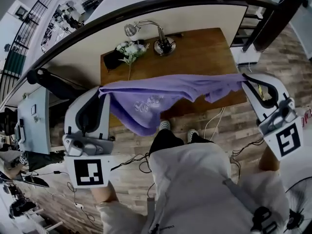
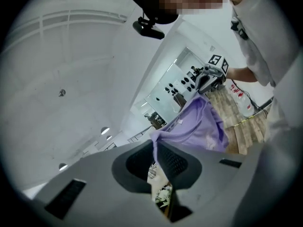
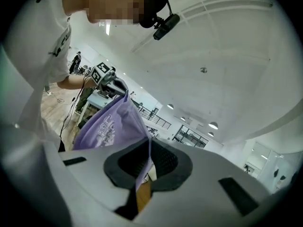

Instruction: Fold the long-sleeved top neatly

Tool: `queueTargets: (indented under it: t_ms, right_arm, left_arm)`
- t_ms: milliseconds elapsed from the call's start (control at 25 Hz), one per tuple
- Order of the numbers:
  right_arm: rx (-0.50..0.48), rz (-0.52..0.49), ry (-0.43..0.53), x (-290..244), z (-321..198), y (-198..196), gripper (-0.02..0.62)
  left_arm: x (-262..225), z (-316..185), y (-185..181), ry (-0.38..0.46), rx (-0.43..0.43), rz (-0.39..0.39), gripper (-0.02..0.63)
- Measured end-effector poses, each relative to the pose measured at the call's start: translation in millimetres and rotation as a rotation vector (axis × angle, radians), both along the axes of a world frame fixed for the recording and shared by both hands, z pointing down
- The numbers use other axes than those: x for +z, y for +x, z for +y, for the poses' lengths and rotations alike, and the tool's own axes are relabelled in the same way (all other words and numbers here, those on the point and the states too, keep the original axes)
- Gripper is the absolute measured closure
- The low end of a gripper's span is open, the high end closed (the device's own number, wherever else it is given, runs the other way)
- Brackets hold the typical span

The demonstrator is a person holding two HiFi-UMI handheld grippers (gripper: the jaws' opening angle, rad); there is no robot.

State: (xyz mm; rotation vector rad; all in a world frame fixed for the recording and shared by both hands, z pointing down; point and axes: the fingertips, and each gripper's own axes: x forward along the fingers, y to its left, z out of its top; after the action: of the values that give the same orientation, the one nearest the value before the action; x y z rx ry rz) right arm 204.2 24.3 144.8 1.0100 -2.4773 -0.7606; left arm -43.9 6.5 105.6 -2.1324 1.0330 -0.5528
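Note:
A lilac long-sleeved top (image 1: 156, 97) hangs stretched in the air between my two grippers, above the front edge of the wooden table (image 1: 195, 48). My left gripper (image 1: 101, 90) is shut on the top's left end, my right gripper (image 1: 243, 78) on its right end. The middle of the cloth sags down in a point towards the floor. In the left gripper view the top (image 2: 196, 126) runs from the shut left gripper (image 2: 155, 145) across to the other gripper. The right gripper view shows the top (image 3: 111, 122) pinched in the right gripper (image 3: 149, 143), its print facing the camera.
On the table stand a chrome desk lamp (image 1: 158, 39), a bunch of white flowers (image 1: 130, 50) and a dark object (image 1: 113, 60). Cables (image 1: 136, 162) lie on the wooden floor by the person's shoes (image 1: 165, 126). A dark curved railing (image 1: 146, 6) runs behind the table.

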Motion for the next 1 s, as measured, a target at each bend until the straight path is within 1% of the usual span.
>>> queueTargets:
  t_ms: [40, 80, 120, 160, 200, 240, 280, 320, 360, 440, 520, 640, 800, 920, 1000]
  right_arm:
    - [-0.017, 0.032, 0.002, 4, -8, -4, 0.572]
    - [-0.020, 0.055, -0.035, 17, -20, -5, 0.572]
    - [0.003, 0.069, -0.120, 38, -37, -4, 0.572]
    - [0.040, 0.075, -0.235, 65, -58, -1, 0.572]
    - [0.072, 0.073, -0.347, 95, -82, 0, 0.572]
    - [0.089, 0.065, -0.431, 124, -109, -4, 0.572]
    - [0.094, 0.053, -0.484, 151, -137, -10, 0.572]
    - [0.096, 0.040, -0.516, 178, -167, -18, 0.572]
    - [0.101, 0.032, -0.539, 206, -195, -27, 0.571]
    - [0.126, 0.045, -0.593, 262, -243, -44, 0.572]
    - [0.161, 0.064, -0.661, 313, -278, -59, 0.571]
    - [0.218, 0.057, -0.738, 368, -317, -73, 0.571]
    - [0.314, 0.064, -0.772, 409, -358, -79, 0.571]
    - [0.371, 0.092, -0.783, 433, -392, -86, 0.569]
    - [0.393, 0.131, -0.796, 452, -410, -92, 0.569]
  left_arm:
    - [12, -14, -5, -0.036, -0.019, -0.008, 0.565]
    - [34, -31, -15, -0.117, -0.065, -0.013, 0.565]
    - [63, -52, -27, -0.223, -0.118, -0.016, 0.565]
    - [92, -76, -36, -0.320, -0.150, -0.020, 0.563]
    - [120, -103, -40, -0.383, -0.143, -0.024, 0.565]
    - [145, -131, -40, -0.415, -0.103, -0.026, 0.565]
    - [170, -159, -38, -0.436, -0.057, -0.026, 0.563]
    - [197, -186, -38, -0.467, -0.030, -0.027, 0.563]
    - [227, -211, -42, -0.513, -0.031, -0.031, 0.563]
    - [289, -255, -55, -0.603, -0.076, -0.051, 0.565]
    - [338, -293, -69, -0.661, -0.126, -0.058, 0.565]
    - [395, -335, -87, -0.740, -0.172, -0.023, 0.564]
    - [440, -367, -96, -0.788, -0.192, -0.004, 0.565]
    - [467, -385, -104, -0.804, -0.209, -0.034, 0.563]
    - [485, -393, -109, -0.836, -0.204, -0.042, 0.563]
